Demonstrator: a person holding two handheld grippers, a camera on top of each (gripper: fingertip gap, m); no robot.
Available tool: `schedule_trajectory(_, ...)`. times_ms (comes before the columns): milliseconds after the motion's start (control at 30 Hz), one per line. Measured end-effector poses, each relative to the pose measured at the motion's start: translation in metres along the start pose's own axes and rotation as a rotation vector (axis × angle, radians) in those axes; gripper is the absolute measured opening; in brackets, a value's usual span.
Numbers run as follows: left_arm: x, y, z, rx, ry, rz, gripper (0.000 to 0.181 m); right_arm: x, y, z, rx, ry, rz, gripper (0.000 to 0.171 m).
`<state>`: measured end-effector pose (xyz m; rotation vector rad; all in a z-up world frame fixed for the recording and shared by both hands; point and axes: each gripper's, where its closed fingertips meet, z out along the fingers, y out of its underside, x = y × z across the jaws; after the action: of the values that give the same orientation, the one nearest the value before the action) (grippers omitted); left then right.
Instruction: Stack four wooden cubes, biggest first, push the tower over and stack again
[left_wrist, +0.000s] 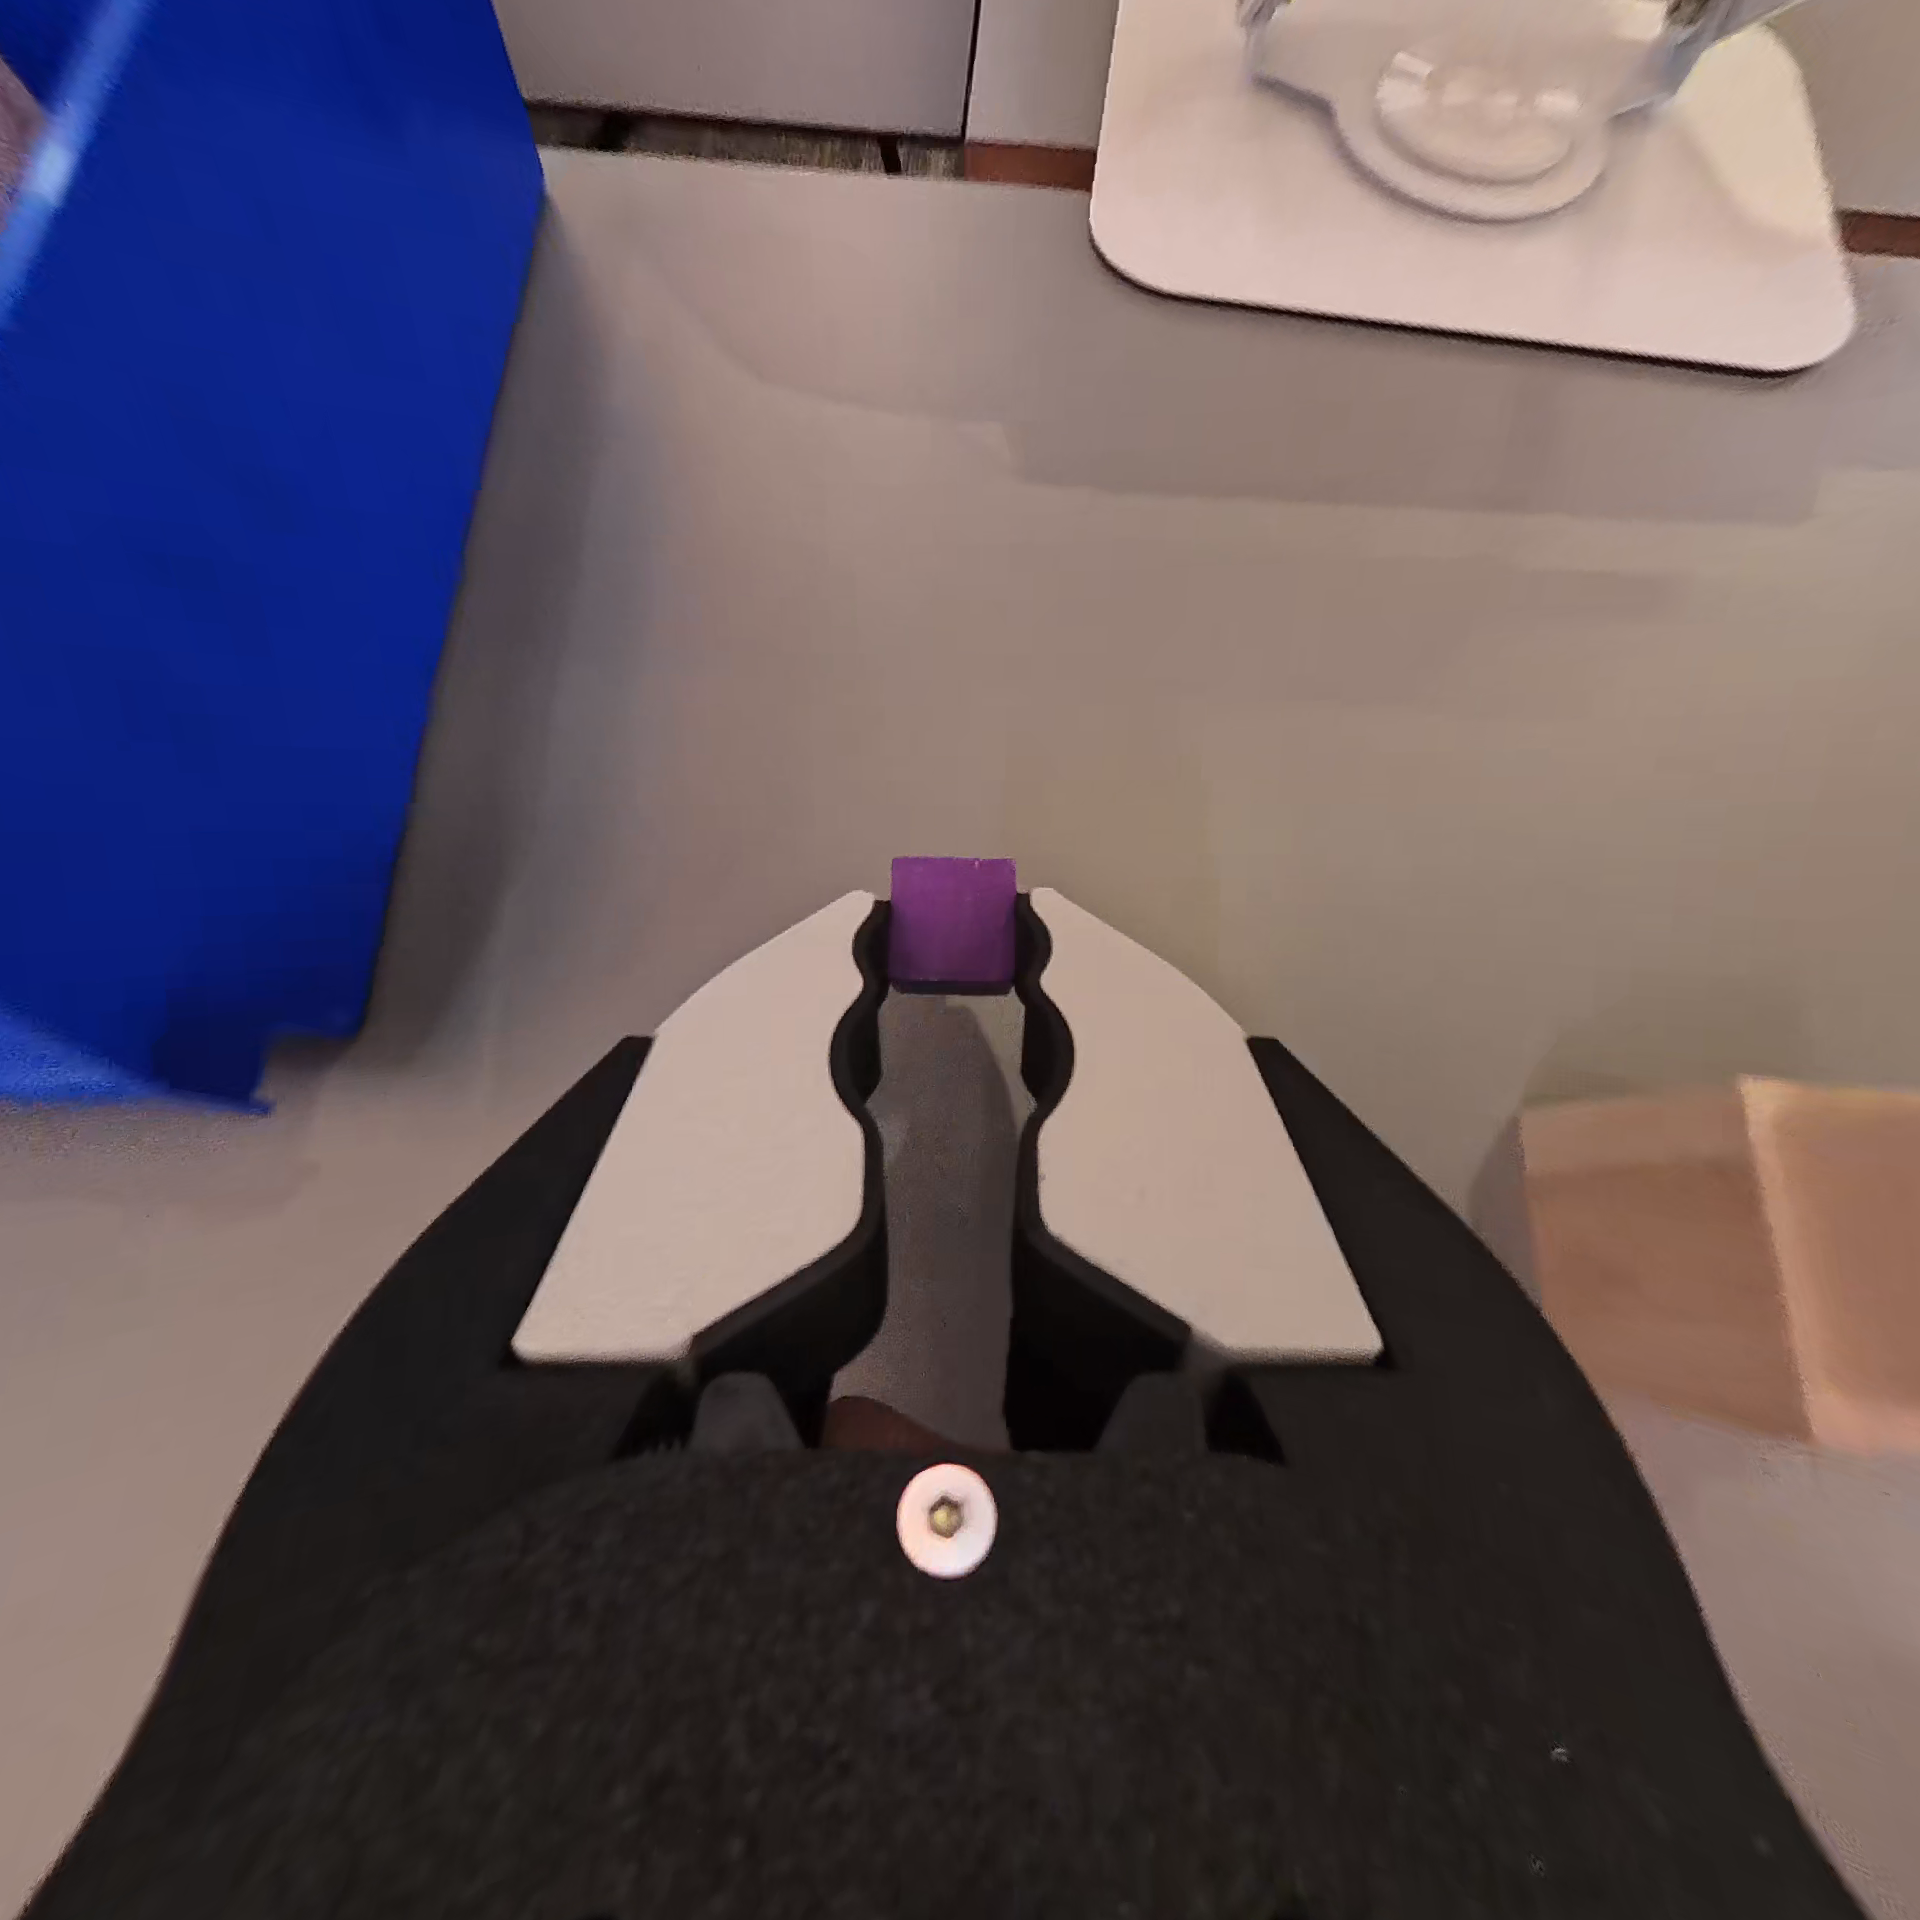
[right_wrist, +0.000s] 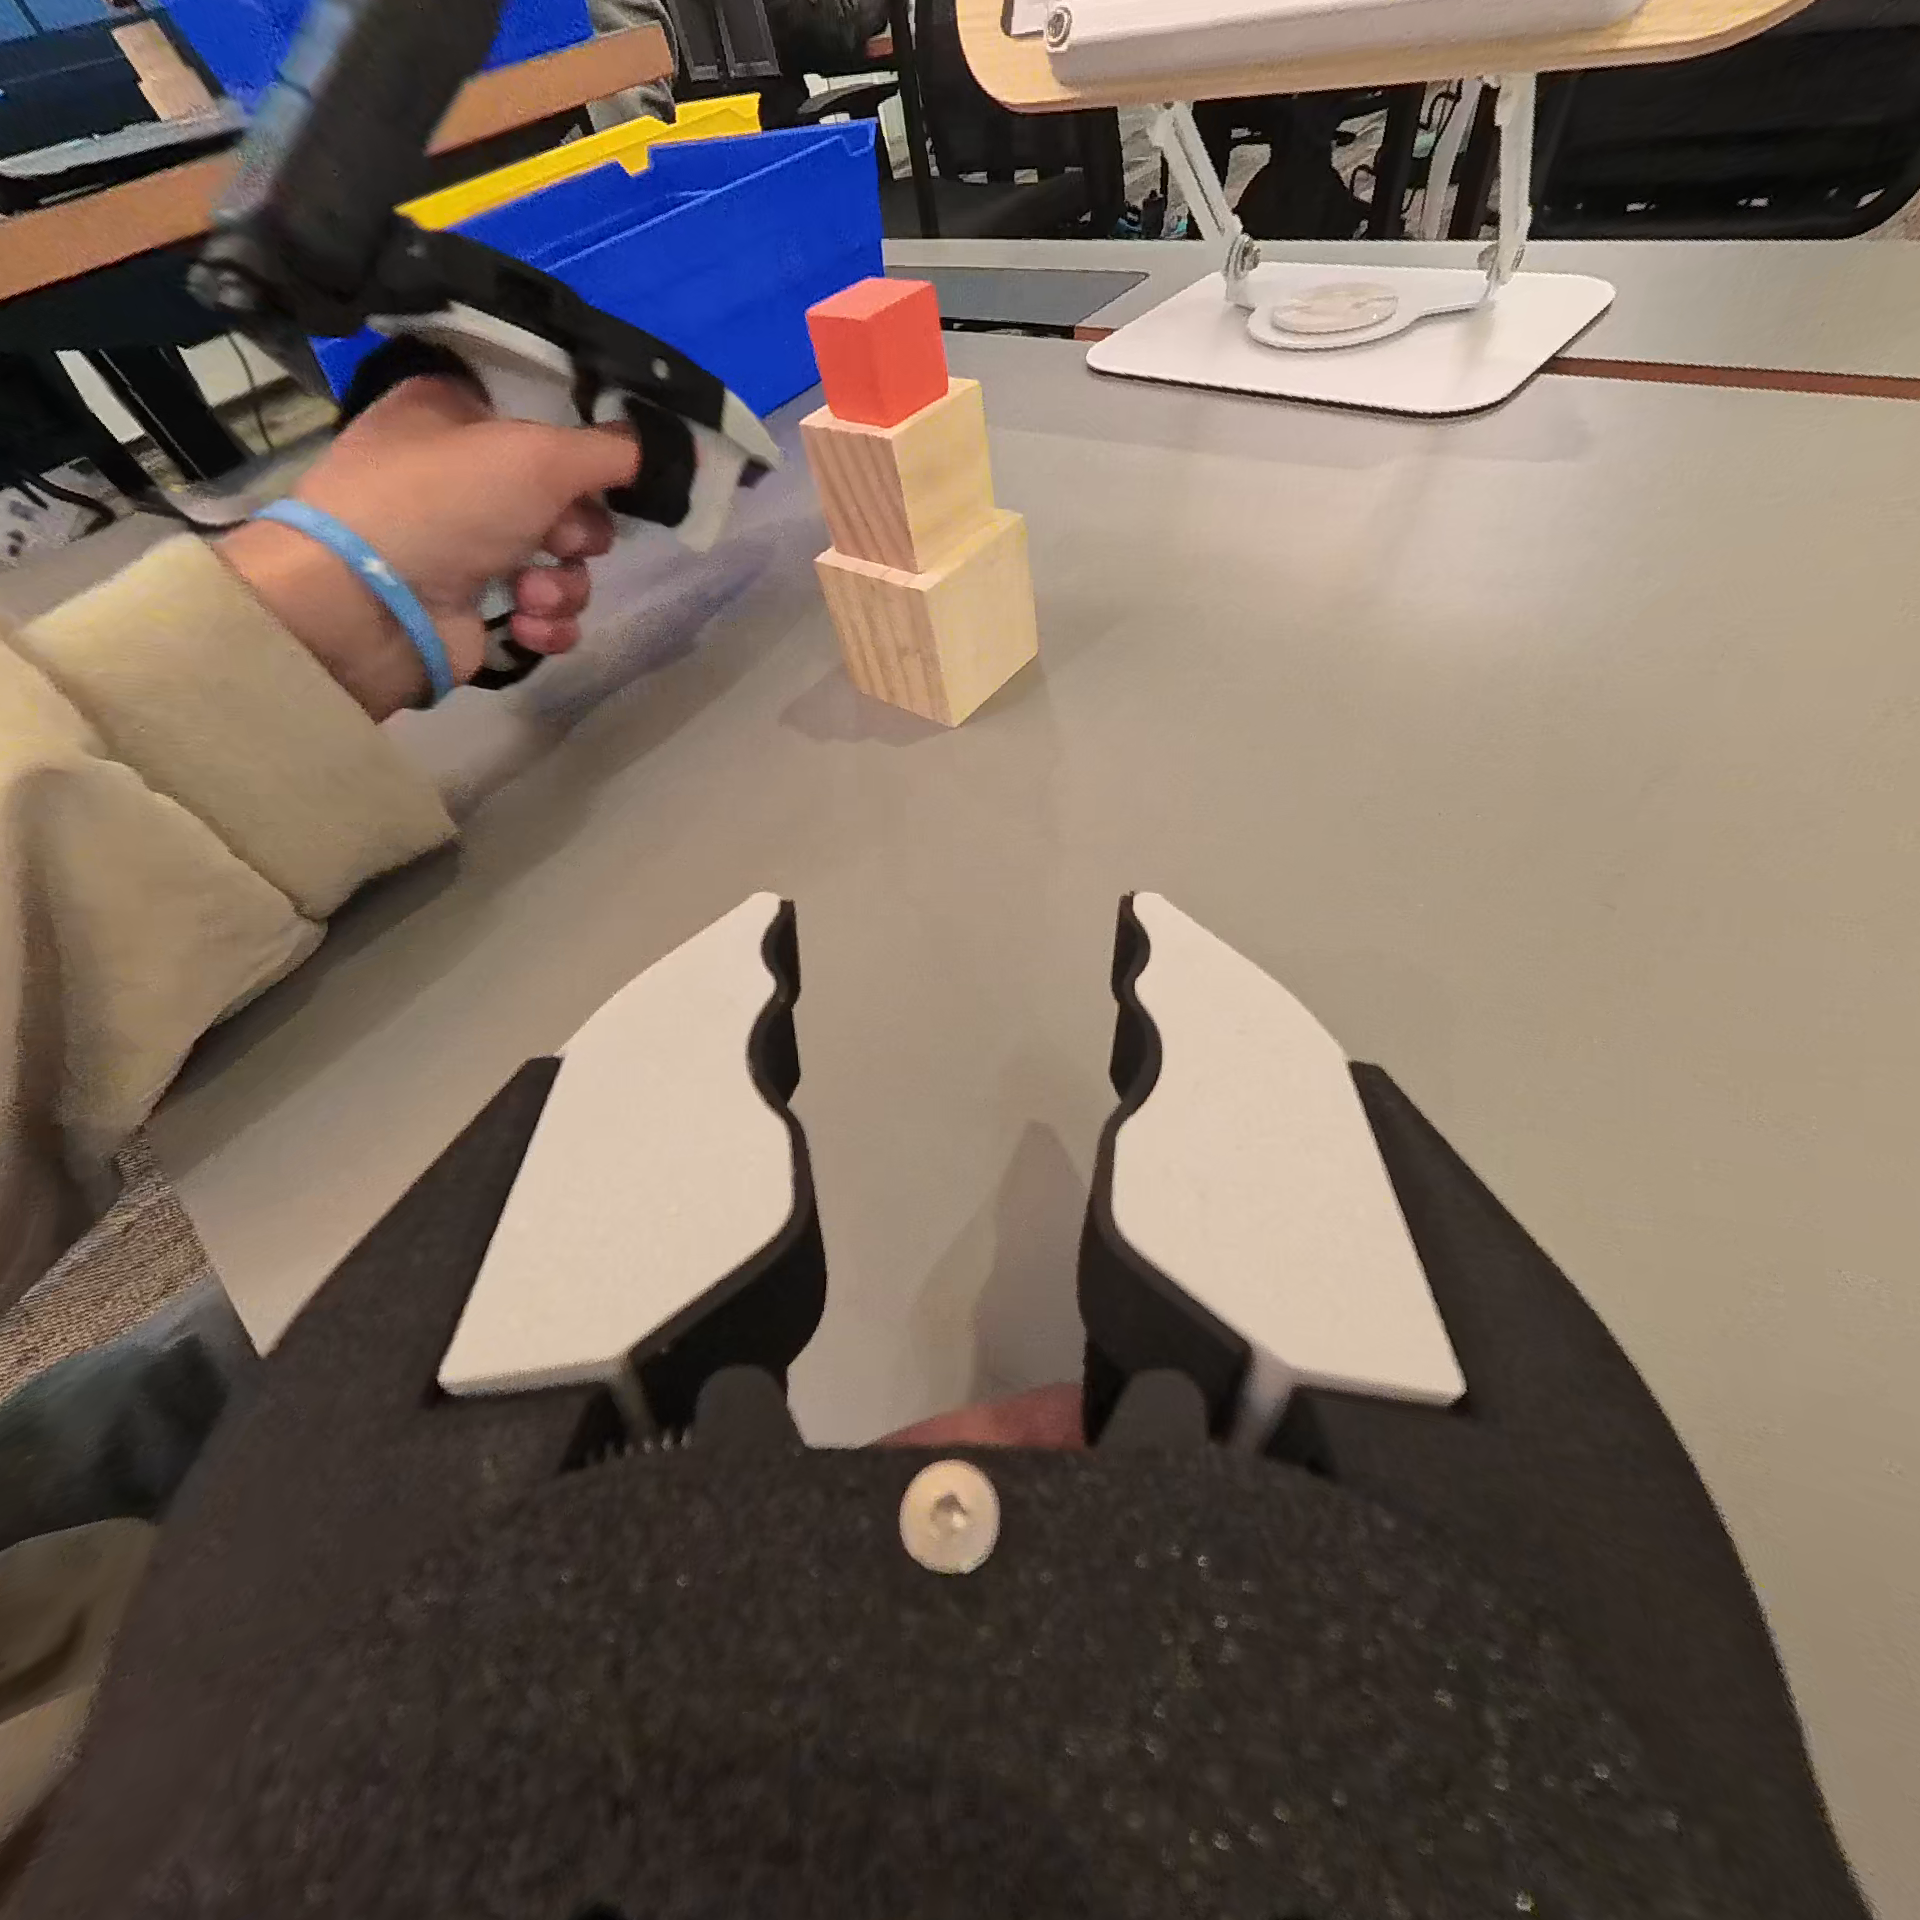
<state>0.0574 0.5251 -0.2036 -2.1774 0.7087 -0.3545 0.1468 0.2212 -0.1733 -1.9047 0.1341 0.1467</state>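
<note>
Purple cube (left_wrist: 953, 923) pinched between left tool (left_wrist: 953, 935) tips — right tool (right_wrist: 954, 925) agape, empty.

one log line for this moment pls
left gripper shut on purple cube | right gripper open, empty | tower three high

The left tool (left_wrist: 953, 925) has its two fingers drawn close together, and the tips press from both sides on a small purple cube (left_wrist: 953, 920). In the right wrist view a hand (right_wrist: 457, 520) holds this tool by the handle, with the fingers wrapped around the grip; the wrist carries a blue band (right_wrist: 400, 603) and a cream sleeve (right_wrist: 156, 779) covers the forearm. This tool is raised and its tips point down and to the right. The right tool (right_wrist: 956, 935) has its fingers wide apart, and nothing is between them.
</note>
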Motion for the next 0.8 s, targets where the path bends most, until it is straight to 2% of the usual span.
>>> schedule_trajectory(167, 0.011, 0.004, -0.053, 0.120, 0.037, 0.059, 0.022, -0.001, 0.001, 0.002, -0.009, 0.004, -0.007, 0.056)
schedule_trajectory(367, 0.025, 0.036, -0.101, 0.145, 0.129, 0.139, 0.022, -0.001, 0.000, 0.001, -0.002, 0.013, -0.010, 0.055)
schedule_trajectory(433, 0.036, 0.035, -0.112, 0.181, 0.186, 0.226, 0.022, 0.000, 0.000, 0.001, -0.001, 0.015, -0.010, 0.055)
schedule_trajectory(533, 0.056, 0.016, -0.128, 0.248, 0.283, 0.452, 0.022, -0.001, 0.000, 0.001, -0.004, 0.017, -0.016, 0.055)
schedule_trajectory(700, 0.101, -0.036, -0.138, 0.250, 0.566, 0.840, 0.022, -0.003, 0.003, 0.004, -0.026, 0.016, -0.033, 0.054)
schedule_trajectory(800, 0.128, -0.041, -0.140, 0.111, 0.857, 0.991, 0.022, -0.003, 0.003, 0.004, -0.029, 0.015, -0.035, 0.054)
